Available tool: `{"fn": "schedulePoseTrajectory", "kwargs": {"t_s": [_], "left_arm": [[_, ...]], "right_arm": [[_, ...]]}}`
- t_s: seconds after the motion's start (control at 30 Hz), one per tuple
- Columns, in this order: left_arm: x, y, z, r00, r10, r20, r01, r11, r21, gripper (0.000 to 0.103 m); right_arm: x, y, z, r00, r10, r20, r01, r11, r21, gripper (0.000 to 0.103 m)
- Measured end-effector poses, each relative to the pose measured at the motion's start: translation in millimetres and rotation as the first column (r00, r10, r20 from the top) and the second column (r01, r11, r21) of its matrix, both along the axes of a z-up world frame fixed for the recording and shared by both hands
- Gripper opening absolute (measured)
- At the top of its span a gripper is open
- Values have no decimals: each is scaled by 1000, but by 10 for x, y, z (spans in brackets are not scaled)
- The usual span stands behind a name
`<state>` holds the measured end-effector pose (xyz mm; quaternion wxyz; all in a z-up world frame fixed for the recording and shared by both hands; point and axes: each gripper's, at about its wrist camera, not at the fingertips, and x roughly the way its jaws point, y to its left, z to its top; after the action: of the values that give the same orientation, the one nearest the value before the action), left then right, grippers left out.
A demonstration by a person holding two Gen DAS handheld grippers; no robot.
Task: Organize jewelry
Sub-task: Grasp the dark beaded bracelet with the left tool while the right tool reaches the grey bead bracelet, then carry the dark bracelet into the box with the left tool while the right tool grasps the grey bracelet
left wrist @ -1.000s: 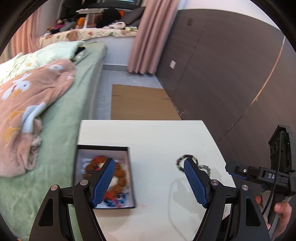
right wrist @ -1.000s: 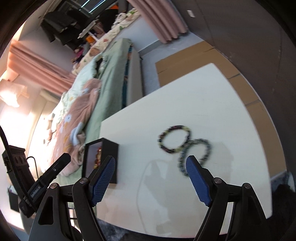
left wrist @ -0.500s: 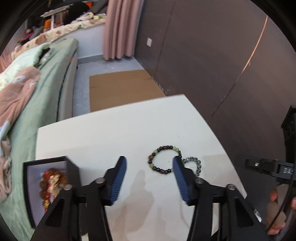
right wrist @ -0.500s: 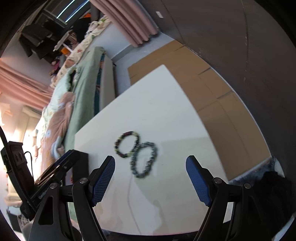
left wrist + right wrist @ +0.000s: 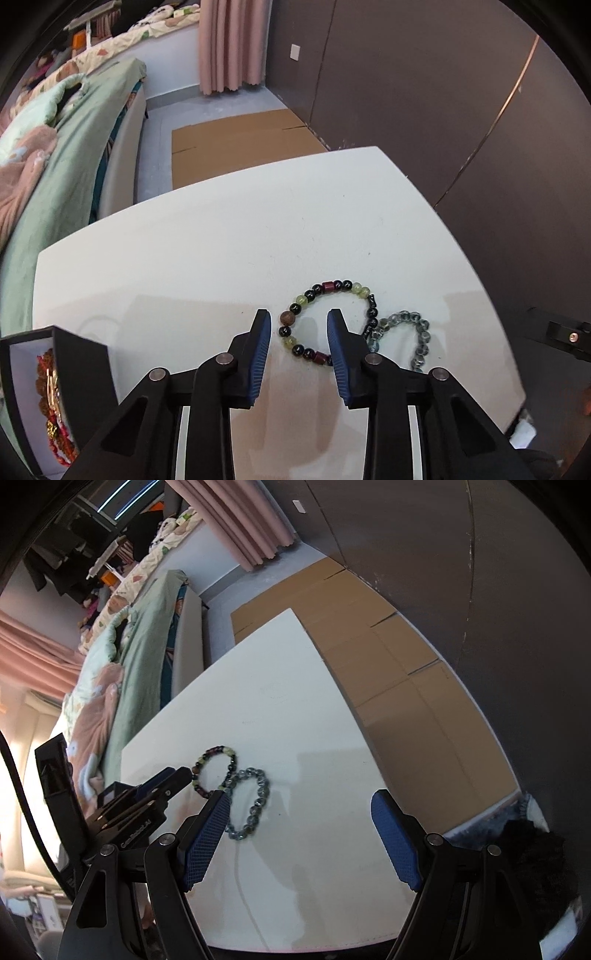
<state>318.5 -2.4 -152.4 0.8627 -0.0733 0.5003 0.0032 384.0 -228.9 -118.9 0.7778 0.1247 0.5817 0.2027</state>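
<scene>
Green, black and maroon beaded bracelet [image 5: 328,323] lies between narrowing, unpinching left jaws.

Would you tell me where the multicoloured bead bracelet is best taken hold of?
Probably at its near-left arc, from above: the multicoloured bead bracelet lies flat on the white table, and that arc lies clear of the grey bead bracelet touching its right side. The left tool, which has just been closing, already straddles it.

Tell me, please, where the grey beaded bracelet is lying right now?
In the left wrist view, the grey bracelet lies on the white table, touching the multicoloured bracelet's right side.
</scene>
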Motion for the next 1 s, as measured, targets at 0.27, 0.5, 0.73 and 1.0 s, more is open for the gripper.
{"fn": "schedulePoseTrajectory", "kwargs": {"t_s": [0.27, 0.5, 0.73, 1.0], "left_arm": [[21, 17, -144, 1000, -10, -12, 10, 1000, 10, 10], [-138, 127, 71, 999, -9, 41, 10, 1000, -20, 10], [-264, 273, 283, 996, 14, 85, -10, 999, -52, 10], [-445, 484, 511, 991, 54, 125, -47, 997, -59, 10]], "right_arm": [[0, 220, -146, 999, 46, -26, -48, 997, -59, 79], [-36, 480, -208, 995, 102, -14, -103, 987, -126, 66], [-70, 754, -348, 992, 126, -19, -127, 971, -201, 53], [-181, 982, -310, 984, 164, 67, -129, 921, -368, 52]]}}
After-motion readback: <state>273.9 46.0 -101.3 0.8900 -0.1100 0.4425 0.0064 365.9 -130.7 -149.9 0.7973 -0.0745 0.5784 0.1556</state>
